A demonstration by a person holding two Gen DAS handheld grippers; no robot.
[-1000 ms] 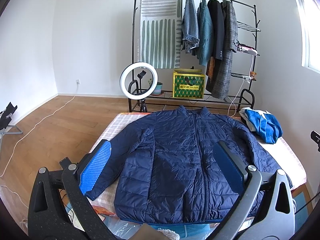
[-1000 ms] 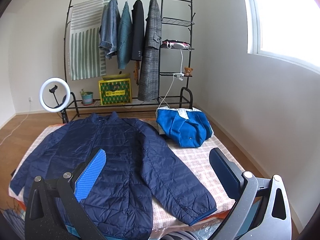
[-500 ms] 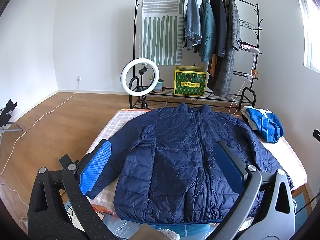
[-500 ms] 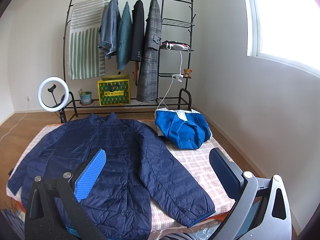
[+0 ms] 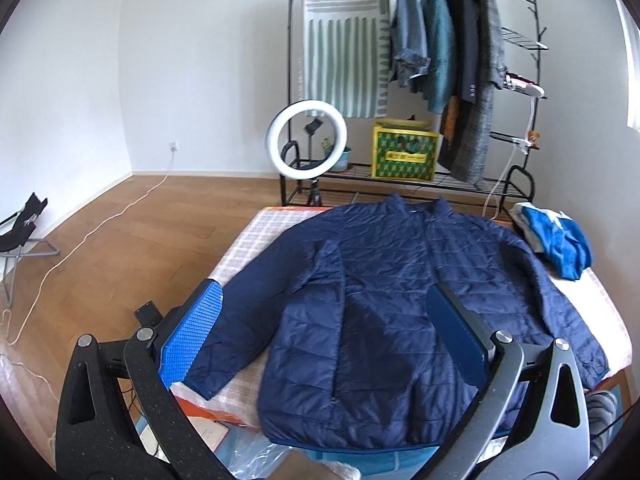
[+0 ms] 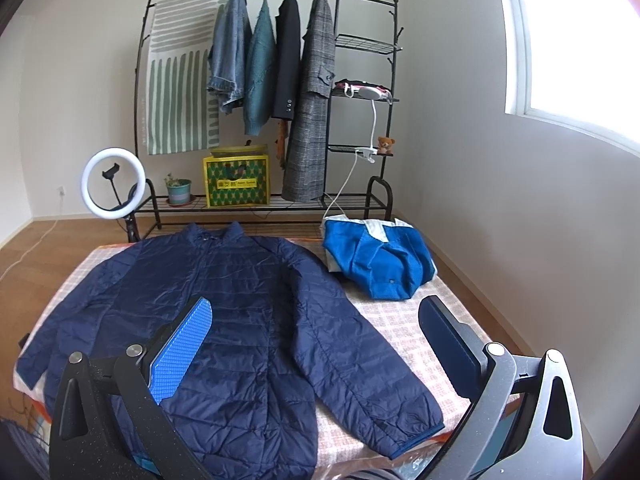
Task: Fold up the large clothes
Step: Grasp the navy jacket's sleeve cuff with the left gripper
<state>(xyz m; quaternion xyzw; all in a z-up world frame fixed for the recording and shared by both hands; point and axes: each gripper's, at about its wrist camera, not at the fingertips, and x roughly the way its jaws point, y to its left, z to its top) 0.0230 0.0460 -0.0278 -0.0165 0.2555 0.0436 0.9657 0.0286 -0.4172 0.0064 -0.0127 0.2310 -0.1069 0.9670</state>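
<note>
Checked pink tabletop (image 6: 404,320) with a quilted navy puffer jacket (image 6: 240,304) lying flat; left hand-held gripper (image 5: 324,340) and right hand-held gripper (image 6: 316,340) both gape wide, empty.

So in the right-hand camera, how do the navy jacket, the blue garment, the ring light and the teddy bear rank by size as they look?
Largest to smallest as seen:
1. navy puffer jacket
2. blue garment
3. ring light
4. teddy bear
The ring light and bear stand farther back, so they look smaller than they are.
</note>
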